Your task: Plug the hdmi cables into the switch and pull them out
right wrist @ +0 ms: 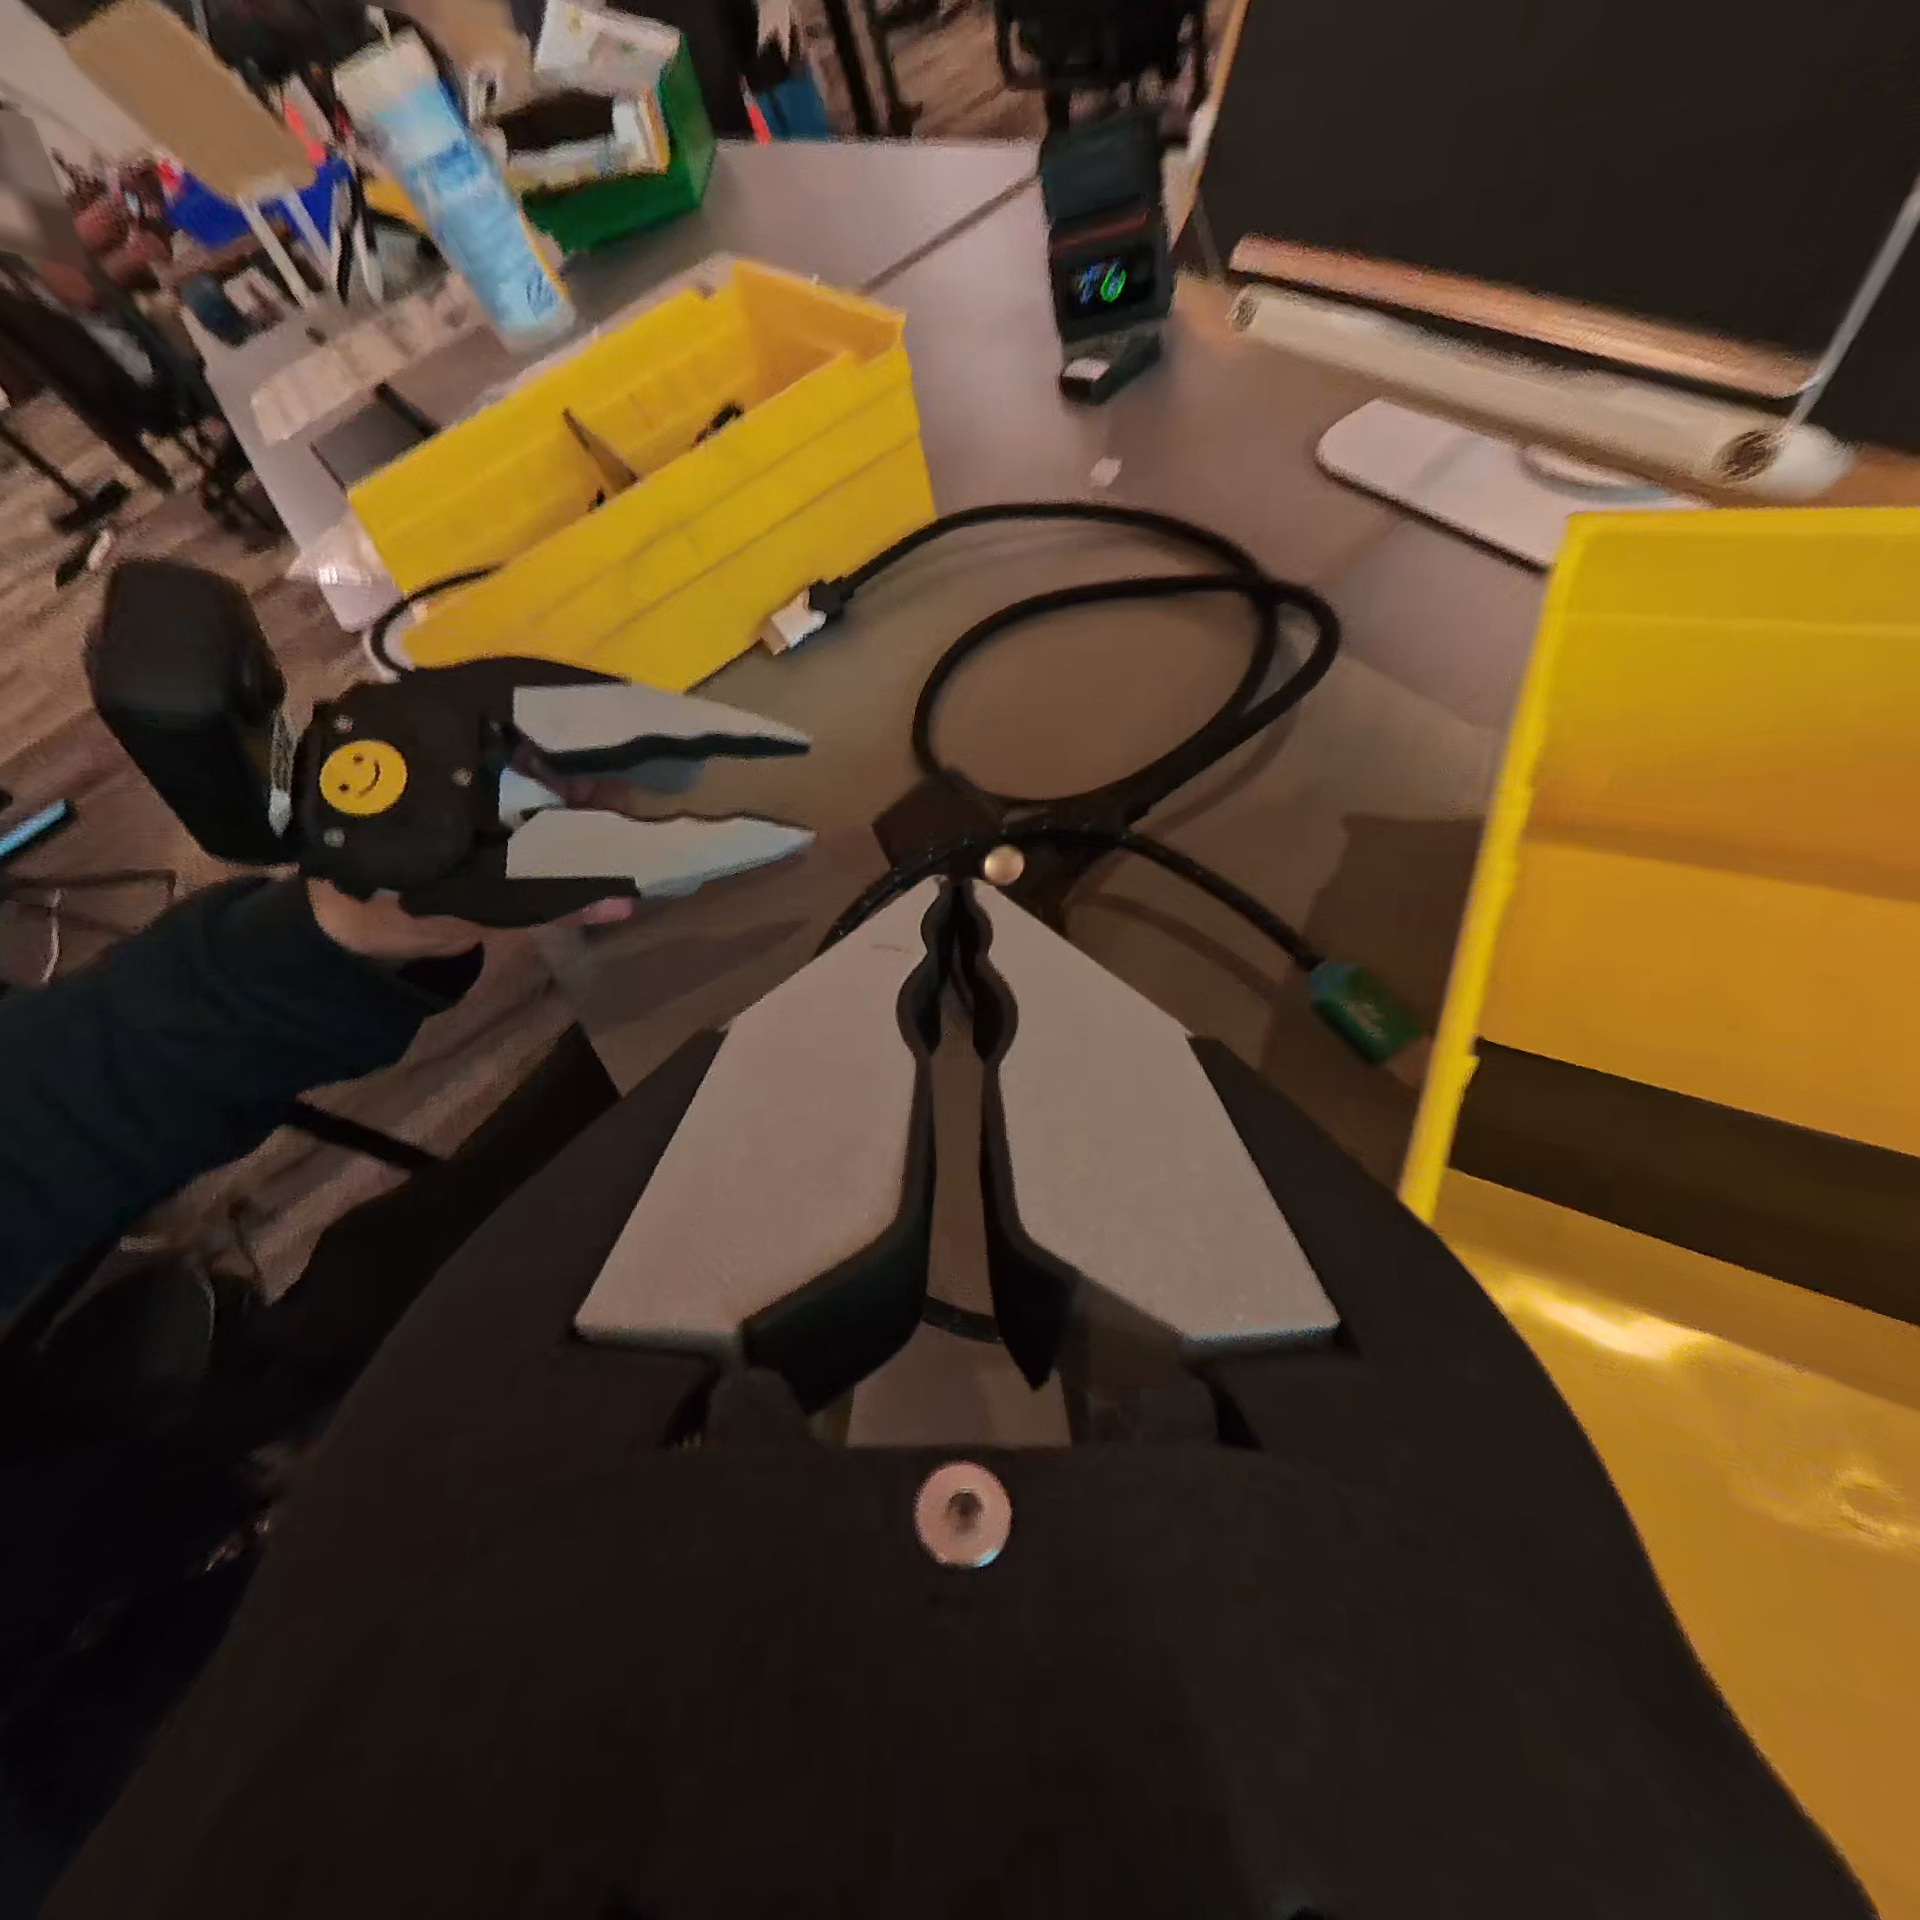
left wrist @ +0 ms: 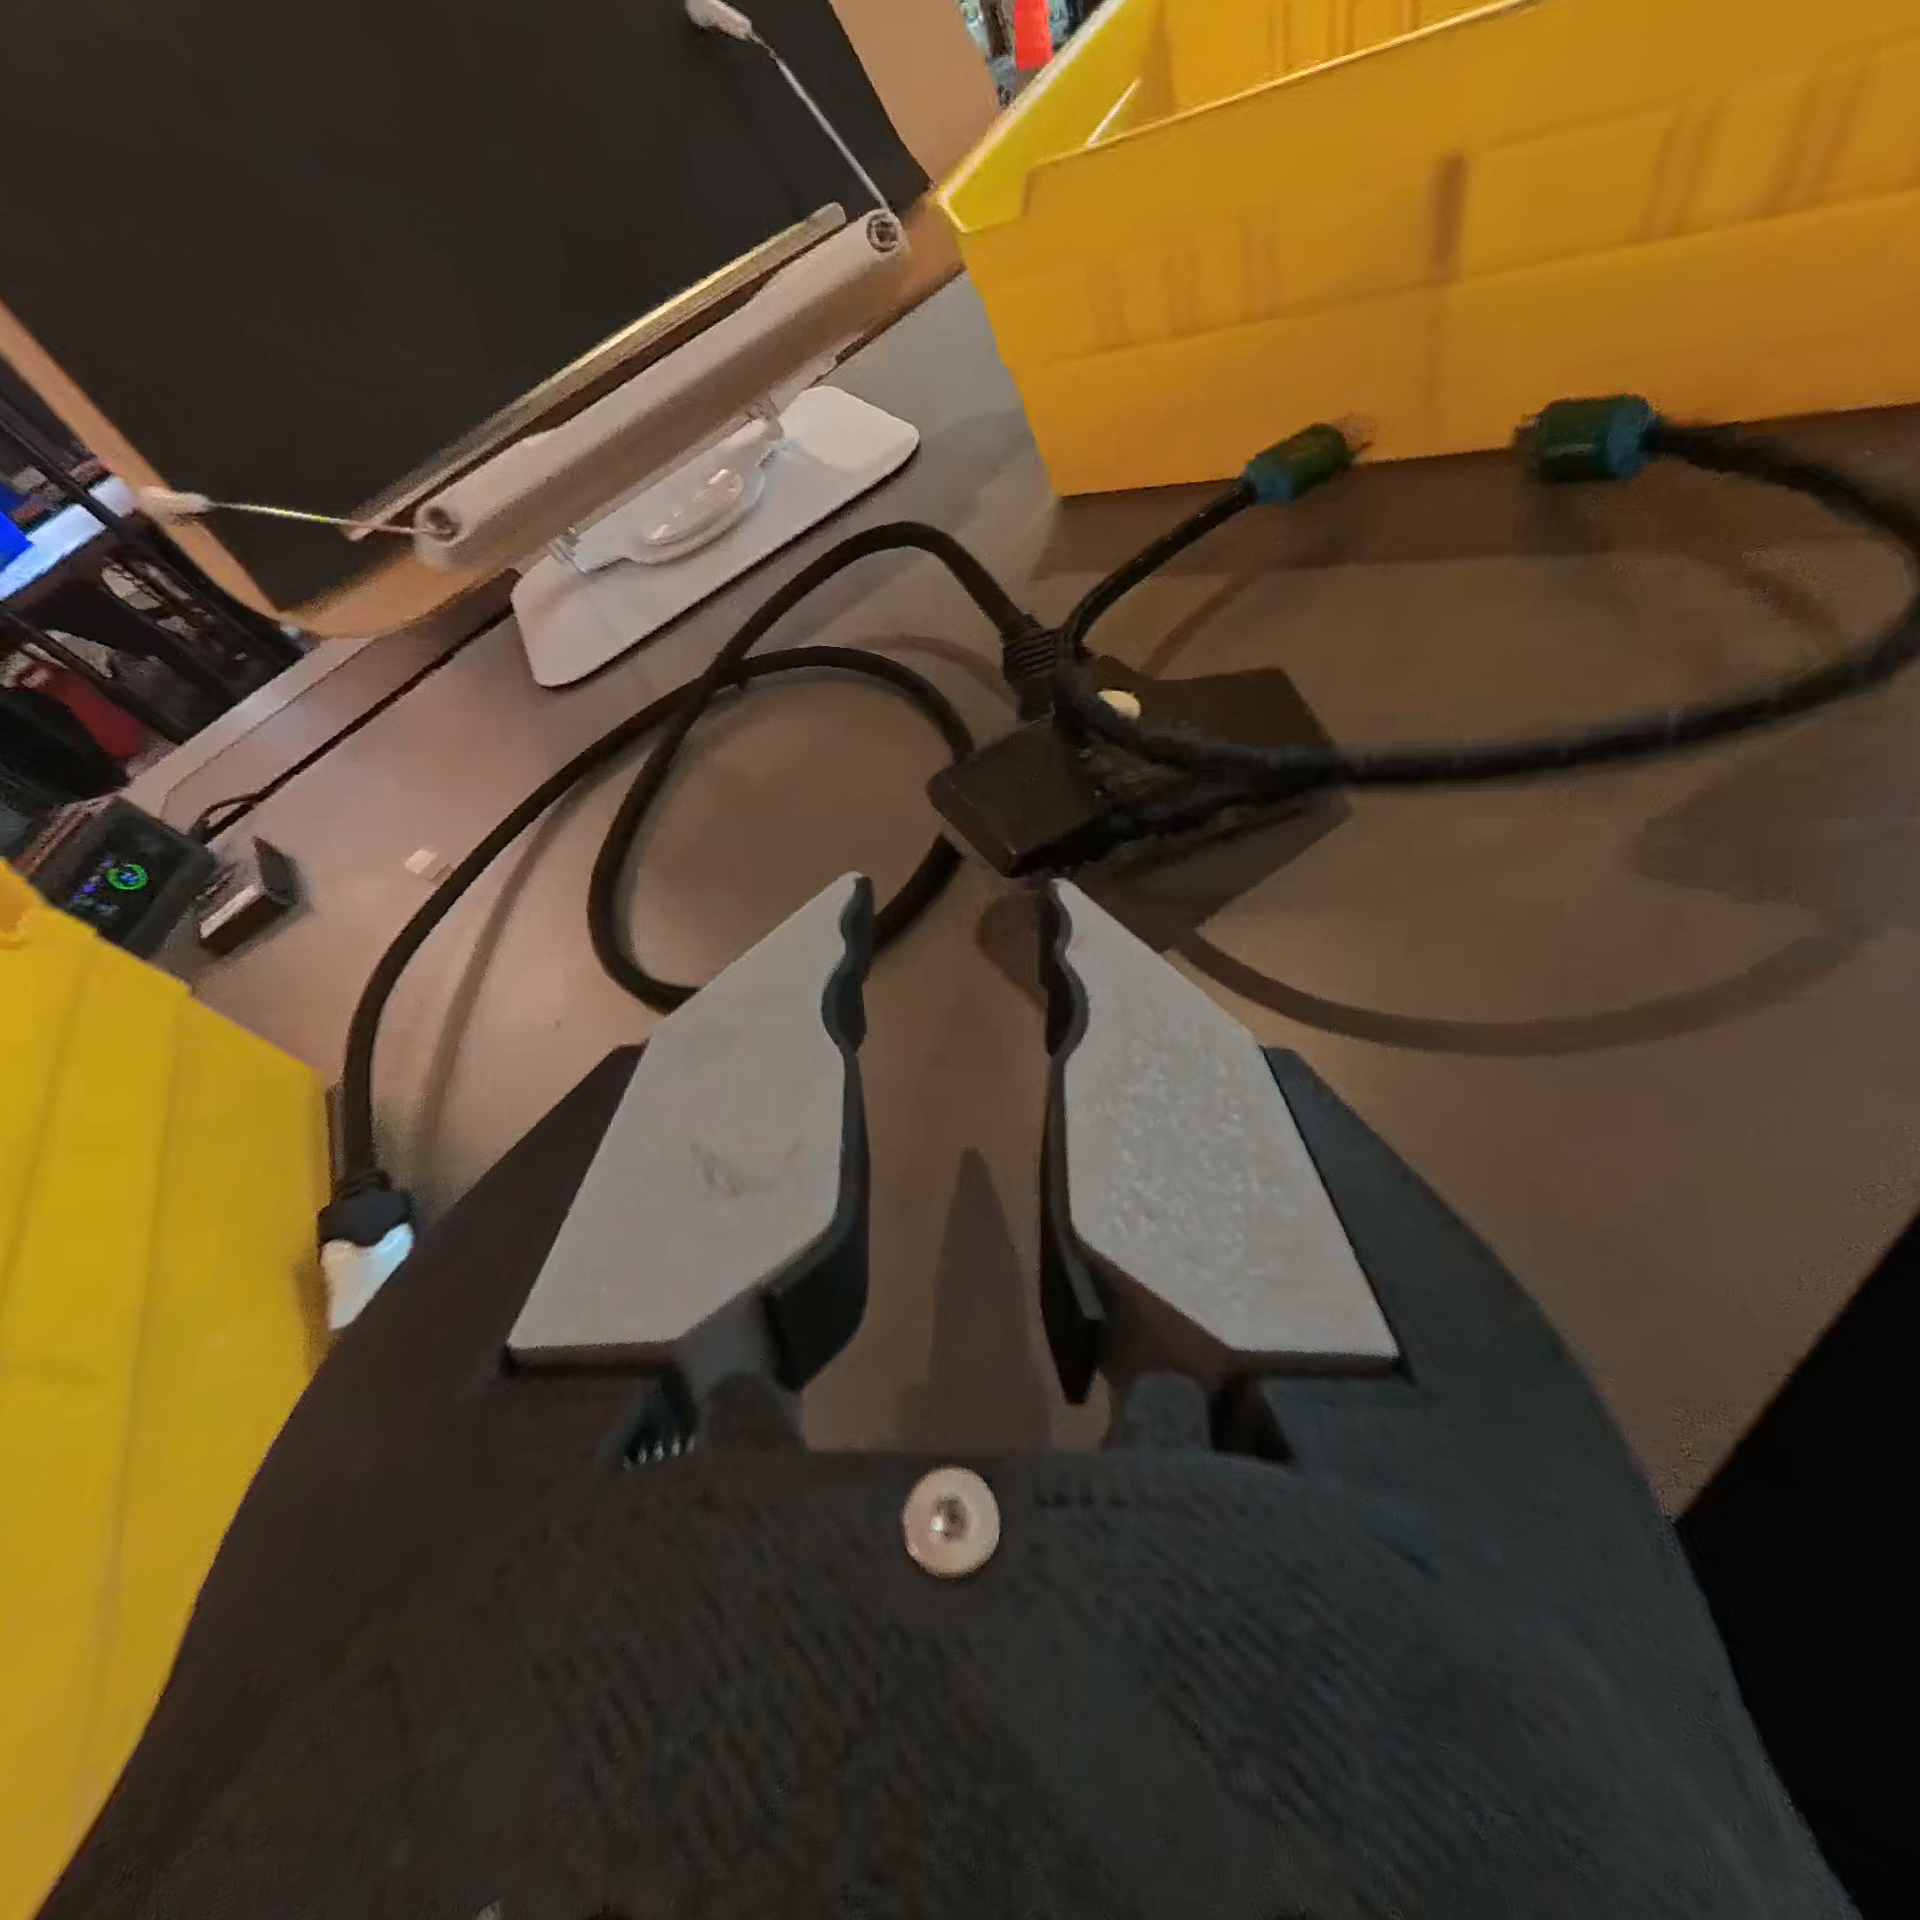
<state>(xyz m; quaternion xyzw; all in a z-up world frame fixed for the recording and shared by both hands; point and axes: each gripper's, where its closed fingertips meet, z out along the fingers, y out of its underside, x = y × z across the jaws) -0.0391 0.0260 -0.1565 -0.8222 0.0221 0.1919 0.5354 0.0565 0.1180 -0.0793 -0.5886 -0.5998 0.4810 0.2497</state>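
The small black HDMI switch (left wrist: 1023,800) lies on the brown table (left wrist: 1455,1143) with several black cables running into it. A thick braided cable (left wrist: 1558,748) curves off to the right towards green-collared ends (left wrist: 1590,436). A thinner black cable (left wrist: 665,831) loops left and ends in a white plug (left wrist: 358,1262). My left gripper (left wrist: 954,902) is open and empty, its tips just short of the switch. In the right wrist view it (right wrist: 805,790) hovers left of the switch (right wrist: 935,821). My right gripper (right wrist: 956,909) is shut, with nothing seen between its pads, tips in front of the switch.
Yellow bins stand at the back right (left wrist: 1455,260) and near left (left wrist: 125,1247); in the right wrist view one stands close on the right (right wrist: 1714,831). A white monitor stand (left wrist: 717,540) and a small device with a lit screen (left wrist: 114,878) sit behind. A person's sleeve (right wrist: 187,1039) is at the left. My right fingertips sit around 15 cm from my left ones.
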